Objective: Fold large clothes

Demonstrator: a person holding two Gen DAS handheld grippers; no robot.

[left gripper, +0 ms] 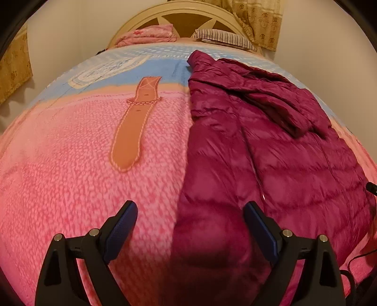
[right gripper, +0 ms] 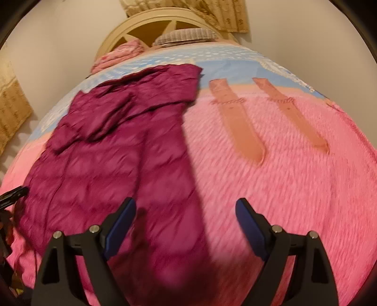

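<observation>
A magenta quilted puffer jacket [left gripper: 271, 146] lies lengthwise on a pink and blue bedspread [left gripper: 70, 153], one sleeve folded across its upper part. My left gripper [left gripper: 190, 209] is open and empty above the jacket's near left edge. In the right wrist view the jacket [right gripper: 113, 146] fills the left half of the bed. My right gripper [right gripper: 186, 207] is open and empty, straddling the jacket's near right edge above the bedspread [right gripper: 294, 176].
A cream headboard [left gripper: 188, 11], a pink folded blanket [left gripper: 146, 35] and a striped pillow [left gripper: 226, 37] lie at the far end. Yellow curtains [left gripper: 259, 21] hang behind. A black cable [left gripper: 362, 254] and a dark object [right gripper: 13, 193] sit at the bed's near edge.
</observation>
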